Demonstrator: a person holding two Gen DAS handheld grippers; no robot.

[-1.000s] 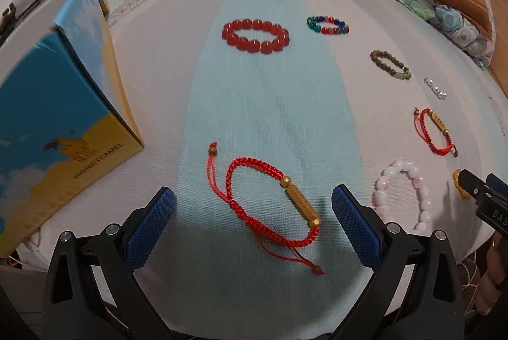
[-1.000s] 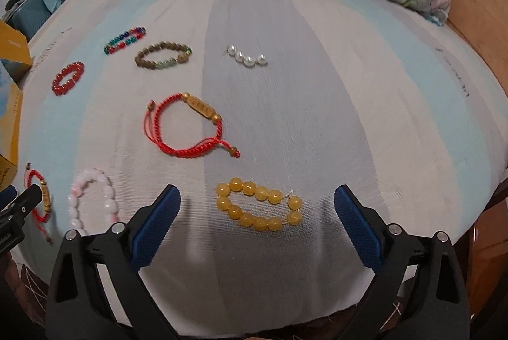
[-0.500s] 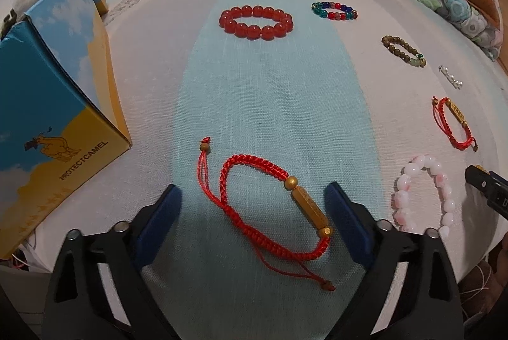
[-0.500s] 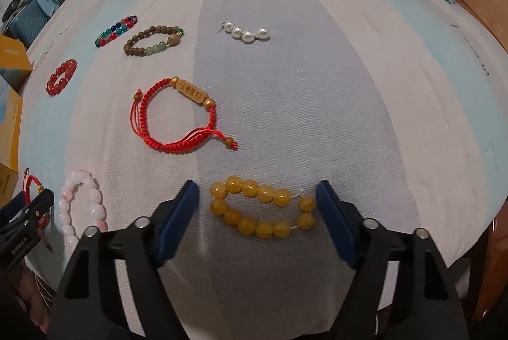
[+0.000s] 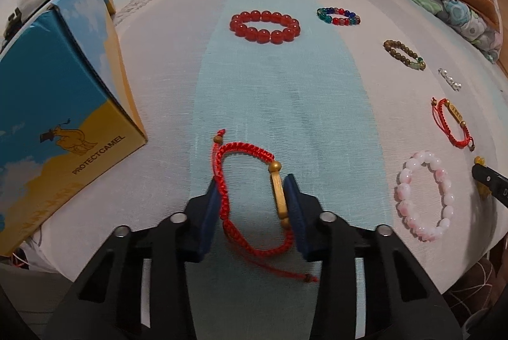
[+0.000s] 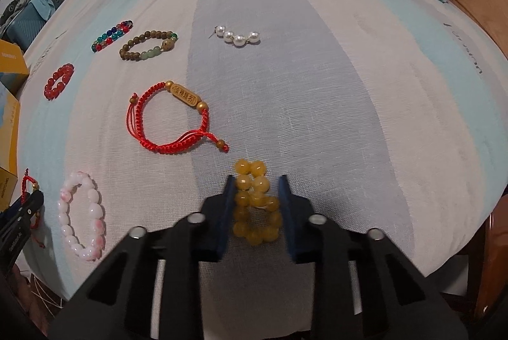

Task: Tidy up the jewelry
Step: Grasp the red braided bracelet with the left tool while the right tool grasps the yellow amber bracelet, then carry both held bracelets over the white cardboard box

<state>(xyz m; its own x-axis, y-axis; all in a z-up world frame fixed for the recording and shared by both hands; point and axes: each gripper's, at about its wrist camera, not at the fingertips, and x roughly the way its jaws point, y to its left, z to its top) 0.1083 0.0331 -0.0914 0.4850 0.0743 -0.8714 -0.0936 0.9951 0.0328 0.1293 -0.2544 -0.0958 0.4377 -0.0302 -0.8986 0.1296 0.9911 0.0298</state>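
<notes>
Left gripper (image 5: 254, 206) had just been closing, pads pinching red cord bracelet (image 5: 250, 203) at the bed's (image 5: 285, 92) near edge; right gripper (image 6: 255, 206) likewise closing, squeezing yellow bead bracelet (image 6: 255, 203) beside it; pink bead bracelet (image 5: 424, 197) between them; red bead bracelet (image 5: 265, 27) farther back.

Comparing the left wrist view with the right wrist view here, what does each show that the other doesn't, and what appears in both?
Left wrist only: the camel box's blue and yellow face, and the left gripper, just closed, squeezing a red cord bracelet.

Right wrist only: the right gripper, just closed, bunching the yellow beads.

Both: the pink bracelet, red bead bracelet, multicolour one, brown one, pearls, and a second cord bracelet.
</notes>
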